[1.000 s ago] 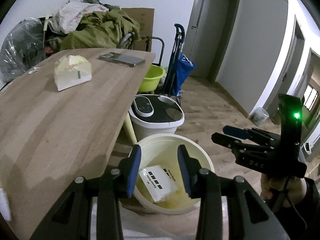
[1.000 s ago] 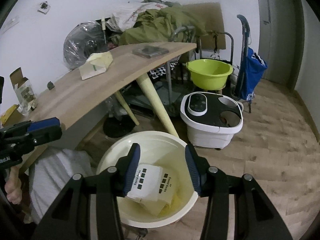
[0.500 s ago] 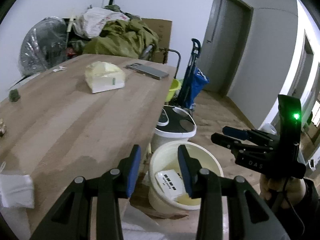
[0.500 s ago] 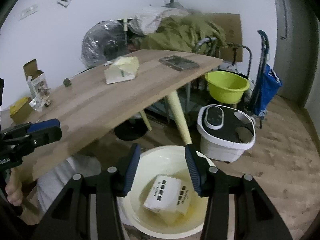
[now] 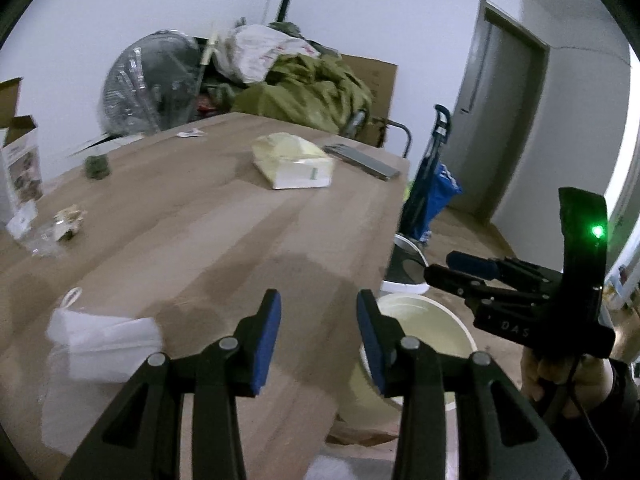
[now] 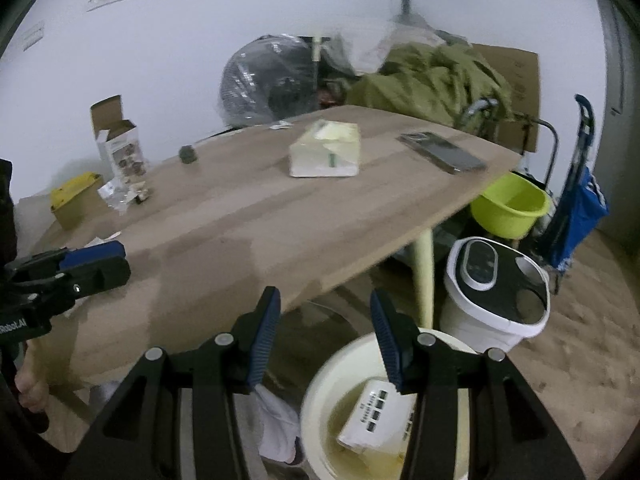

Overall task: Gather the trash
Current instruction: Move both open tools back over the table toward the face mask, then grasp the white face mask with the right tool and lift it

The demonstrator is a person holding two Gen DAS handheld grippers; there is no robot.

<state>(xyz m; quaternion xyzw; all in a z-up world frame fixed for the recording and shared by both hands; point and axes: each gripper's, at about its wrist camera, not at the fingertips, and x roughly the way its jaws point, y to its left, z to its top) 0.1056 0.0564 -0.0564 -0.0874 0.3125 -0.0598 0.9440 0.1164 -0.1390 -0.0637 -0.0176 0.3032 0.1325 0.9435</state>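
My left gripper (image 5: 318, 320) hovers open over the near part of the wooden table (image 5: 240, 248), with nothing between its blue pads. A crumpled white tissue or mask (image 5: 100, 340) lies on the table to its left. Small wrappers (image 5: 60, 228) and a dark lump (image 5: 96, 166) lie farther back. My right gripper (image 6: 324, 320) is open and empty above the table's edge and the cream bin (image 6: 316, 392). A white printed box (image 6: 376, 412) lies in the bin. Each gripper shows in the other's view: the right gripper (image 5: 460, 268), the left gripper (image 6: 92, 260).
A yellow-and-white tissue pack (image 6: 326, 152) and a phone (image 6: 442, 152) lie mid-table. An open carton (image 6: 118, 144) and a yellow box (image 6: 76, 196) stand at the left. On the floor to the right are a white foot bath (image 6: 492, 292), a green basin (image 6: 508, 208) and a blue trolley (image 6: 576, 208).
Both grippers have risen and swung left from over the bin toward the table top. The bin has slid to the lower right of both views. Both stay open and empty.
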